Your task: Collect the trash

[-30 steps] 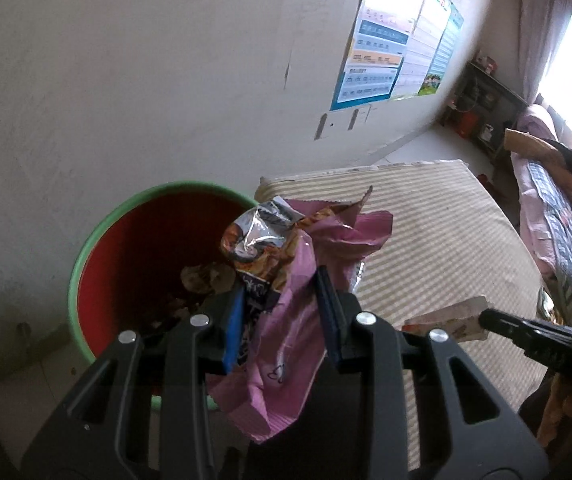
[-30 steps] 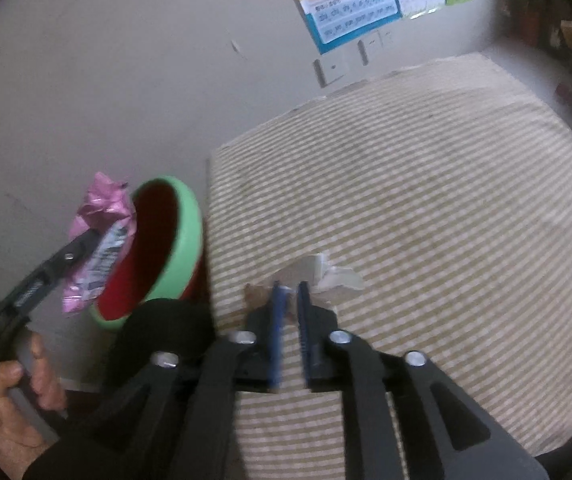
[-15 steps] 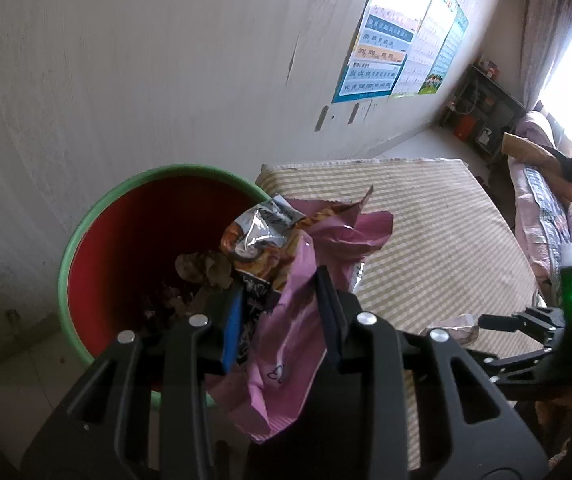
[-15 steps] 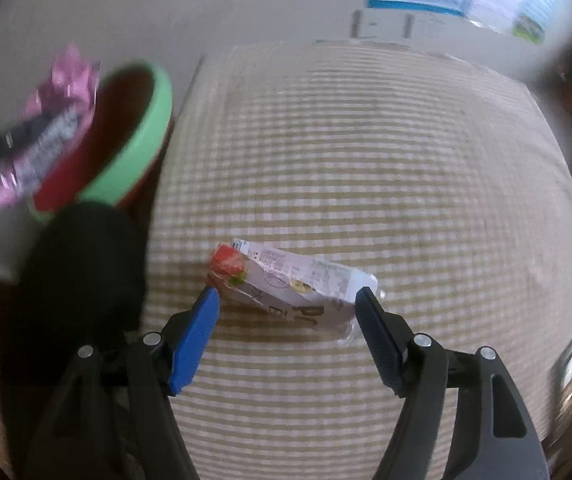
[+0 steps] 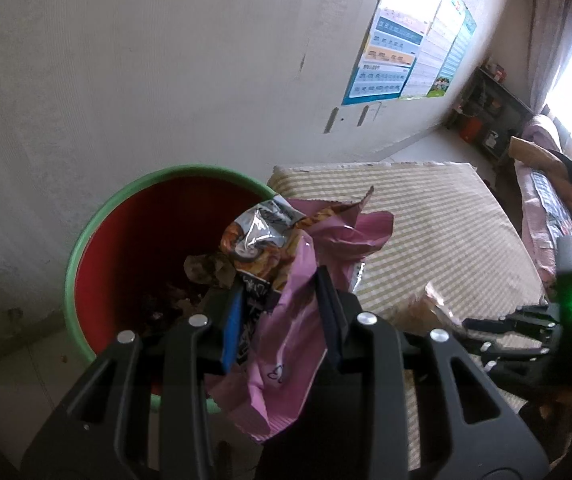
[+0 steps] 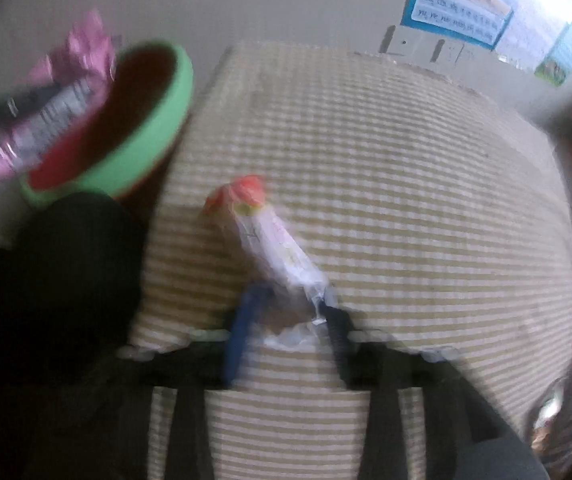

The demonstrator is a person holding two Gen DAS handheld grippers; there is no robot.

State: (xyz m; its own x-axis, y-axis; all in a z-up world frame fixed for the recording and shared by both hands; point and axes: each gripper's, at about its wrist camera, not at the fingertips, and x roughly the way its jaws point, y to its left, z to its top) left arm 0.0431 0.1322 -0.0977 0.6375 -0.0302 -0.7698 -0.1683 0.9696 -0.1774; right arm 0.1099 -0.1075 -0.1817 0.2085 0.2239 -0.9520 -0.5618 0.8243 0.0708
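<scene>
Fingers of the left gripper (image 5: 279,312) are clamped on a crumpled pink snack wrapper (image 5: 286,312), which is bunched with a silver-and-orange packet and held over the near edge of the red bin with a green rim (image 5: 85,240); brownish scraps lie at the bin's bottom. Beside the bin lies a striped mattress (image 5: 426,220), pushed up against the pale wall, where a blue chart poster (image 5: 386,68) hangs. Out on that mattress the right gripper (image 6: 286,316) has its fingers on either side of the clear tail end of a long white wrapper with a red-orange end (image 6: 269,236); the view is blurred by motion, so I cannot tell whether they have closed on it. The wrapper lies diagonally on the mattress, near its bin-side edge.
</scene>
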